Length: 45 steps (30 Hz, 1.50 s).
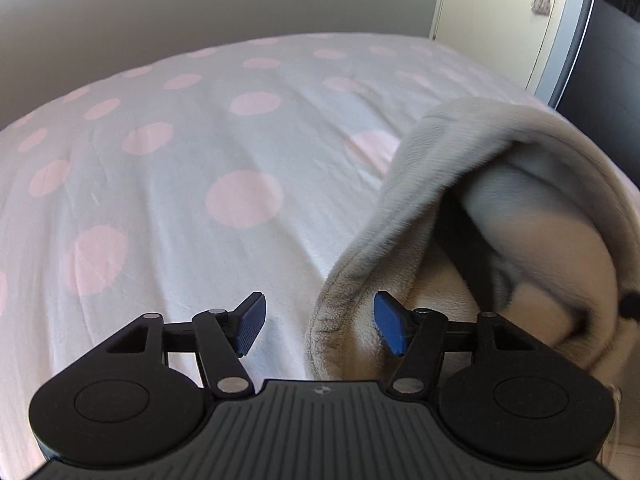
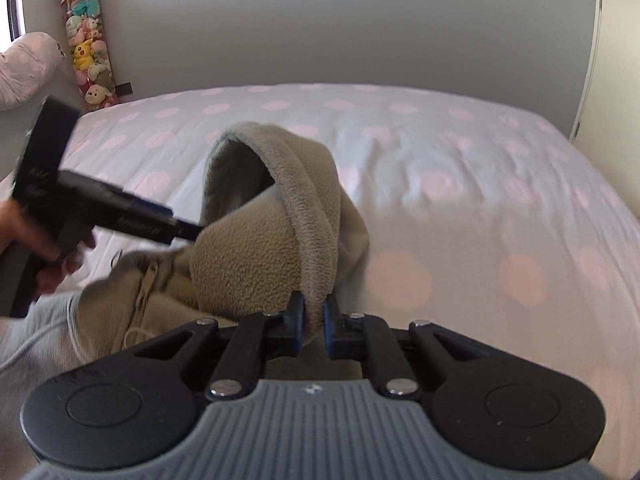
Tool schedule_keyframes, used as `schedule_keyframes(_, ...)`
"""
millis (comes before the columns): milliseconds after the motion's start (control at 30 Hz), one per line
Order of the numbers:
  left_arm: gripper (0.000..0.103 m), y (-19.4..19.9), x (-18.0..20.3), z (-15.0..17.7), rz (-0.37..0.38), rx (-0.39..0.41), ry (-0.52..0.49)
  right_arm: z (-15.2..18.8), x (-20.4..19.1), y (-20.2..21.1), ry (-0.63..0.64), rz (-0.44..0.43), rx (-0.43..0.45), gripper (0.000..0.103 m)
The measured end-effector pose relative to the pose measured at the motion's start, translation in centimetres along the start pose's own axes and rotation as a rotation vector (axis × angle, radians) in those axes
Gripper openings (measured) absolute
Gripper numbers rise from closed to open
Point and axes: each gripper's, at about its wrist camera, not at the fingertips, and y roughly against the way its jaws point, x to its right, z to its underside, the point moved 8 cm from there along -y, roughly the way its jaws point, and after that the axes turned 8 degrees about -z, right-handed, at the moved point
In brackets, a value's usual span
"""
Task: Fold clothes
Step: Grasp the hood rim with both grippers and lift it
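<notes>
A beige fleece garment [image 2: 256, 256] is bunched on the bed, its hem raised in an arch. My right gripper [image 2: 313, 320] is shut on the fleece's thick edge and holds it up. My left gripper [image 1: 318, 322] is open, its jaws wide apart, and the fleece's edge [image 1: 400, 208] hangs between them near the right pad [image 1: 390, 326]. In the right wrist view the left gripper [image 2: 188, 232] reaches in from the left, its tip against the fleece. A drawstring [image 2: 136, 334] lies at the garment's lower part.
The bed has a white cover with pink dots [image 1: 168, 168]. A grey garment [image 2: 36, 344] lies at the lower left. A tube of plush toys [image 2: 88, 48] stands by the wall. A door [image 1: 516, 12] is behind the bed.
</notes>
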Motion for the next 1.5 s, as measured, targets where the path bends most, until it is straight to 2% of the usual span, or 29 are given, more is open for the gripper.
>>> schedule_keyframes(167,0.058,-1.9,0.8,0.0,-0.007,-0.001,-0.046,1.9,0.6,-0.4,-0.045,-0.025,-0.035,0.011)
schedule_keyframes(233,0.048,-2.1,1.4,0.0,0.017,-0.003,-0.054,1.9,0.5,-0.6,-0.045,-0.025,-0.038,0.011)
schedule_keyframes(267,0.033,-2.1,1.6,-0.1,0.039,0.002,-0.059,1.8,0.5,-0.7,-0.042,-0.024,-0.039,0.011)
schedule_keyframes(367,0.018,-1.6,2.2,-0.1,0.035,0.032,-0.086,1.5,0.6,-0.8,-0.048,-0.02,-0.043,0.013)
schedule_keyframes(400,0.015,-1.3,2.2,-0.1,0.032,0.04,-0.092,1.3,0.7,-0.8,-0.054,-0.015,-0.04,0.017)
schedule_keyframes(500,0.009,-0.4,2.1,-0.3,0.026,0.066,-0.096,0.0,1.1,-0.6,-0.085,-0.007,-0.001,0.049)
schedule_keyframes(567,0.008,0.2,1.8,-0.5,0.019,0.075,-0.091,-1.1,1.3,-0.6,-0.107,-0.018,0.028,0.056)
schedule_keyframes(633,0.008,0.8,1.6,-0.7,0.011,0.082,-0.086,-2.6,1.8,-1.0,-0.129,-0.007,0.057,0.073)
schedule_keyframes(667,0.008,1.2,1.5,-0.9,0.008,0.088,-0.085,-3.4,2.0,-1.2,-0.155,-0.016,0.071,0.074)
schedule_keyframes(767,0.007,2.5,0.9,-1.6,-0.022,0.109,-0.085,-5.5,2.6,-2.5,-0.259,-0.071,0.076,0.074)
schedule_keyframes(800,0.007,3.1,0.5,-1.8,-0.036,0.119,-0.083,-6.0,2.6,-3.0,-0.272,-0.067,0.059,0.067)
schedule_keyframes(833,0.007,3.8,-0.1,-2.2,-0.05,0.129,-0.073,-6.4,2.5,-3.4,-0.274,-0.058,0.04,0.044)
schedule_keyframes(867,0.007,4.5,-0.8,-2.6,-0.068,0.141,-0.062,-6.8,2.2,-3.7,-0.247,-0.034,0.017,0.026)
schedule_keyframes(900,0.007,5.5,-1.6,-3.0,-0.082,0.162,-0.052,-7.3,1.9,-3.8,-0.214,-0.007,0.003,0.014)
schedule_keyframes(1000,0.006,9.0,-3.7,-4.4,-0.107,0.252,-0.025,-9.3,0.4,-2.7,-0.06,0.101,0.028,0.012)
schedule_keyframes(1133,0.006,15.0,-5.9,-5.4,-0.196,0.407,0.012,-12.9,-3.6,0.3,0.214,0.281,0.174,0.011)
schedule_keyframes(1200,0.006,16.6,-6.5,-5.0,-0.231,0.419,0.033,-13.3,-6.5,0.6,0.387,0.368,0.206,0.012)
schedule_keyframes(1267,0.006,17.0,-6.9,-4.1,-0.276,0.414,0.014,-12.7,-8.4,-0.1,0.532,0.444,0.189,0.012)
schedule_keyframes(1367,0.006,15.2,-6.4,-1.8,-0.3,0.361,-0.067,-11.0,-9.3,-1.3,0.609,0.474,0.133,0.012)
schedule_keyframes(1500,0.006,12.2,-4.8,1.3,-0.255,0.269,-0.144,-7.4,-8.0,-3.4,0.612,0.458,-0.007,0.012)
